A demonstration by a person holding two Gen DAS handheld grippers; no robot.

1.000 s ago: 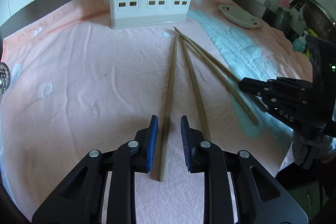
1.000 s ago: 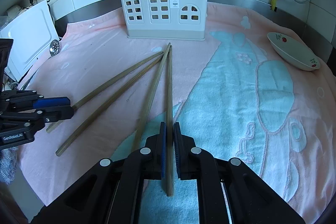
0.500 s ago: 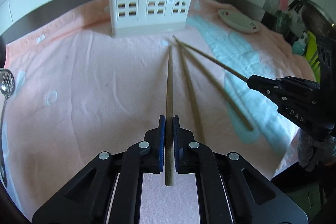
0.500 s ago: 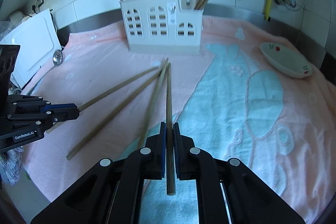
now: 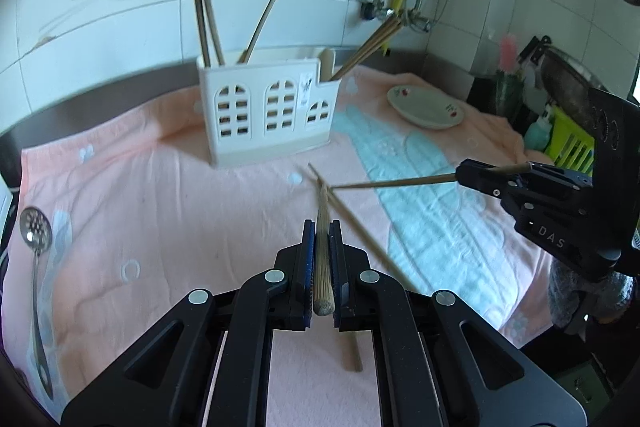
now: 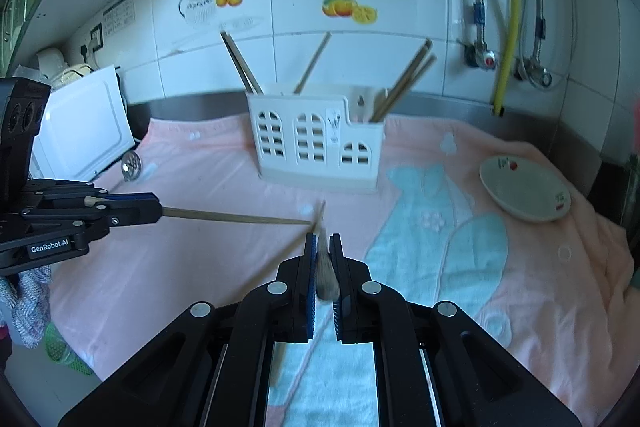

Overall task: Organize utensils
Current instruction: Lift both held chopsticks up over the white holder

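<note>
A white utensil caddy (image 5: 272,115) (image 6: 316,147) stands on the pink towel by the back wall, with several wooden chopsticks upright in it. My left gripper (image 5: 322,227) (image 6: 158,211) is shut on one chopstick (image 5: 322,259) (image 6: 236,217), held above the towel and pointing toward the caddy. My right gripper (image 6: 323,239) (image 5: 460,175) is shut on another chopstick (image 6: 326,279) (image 5: 396,182), also lifted. The two held tips nearly meet in front of the caddy. Two loose chopsticks (image 5: 360,231) lie on the towel below, partly hidden by my left gripper.
A white bowl (image 5: 426,107) (image 6: 524,191) sits on the towel right of the caddy. A slotted metal spoon (image 5: 36,231) (image 6: 130,163) lies at the towel's left edge. Pipes and a yellow hose (image 6: 508,27) run down the tiled wall. A white appliance (image 6: 84,131) stands far left.
The left gripper closed on its chopstick. Both grippers then rose, lifting their chopsticks off the towel, and tilted up so more of the wall shows.
</note>
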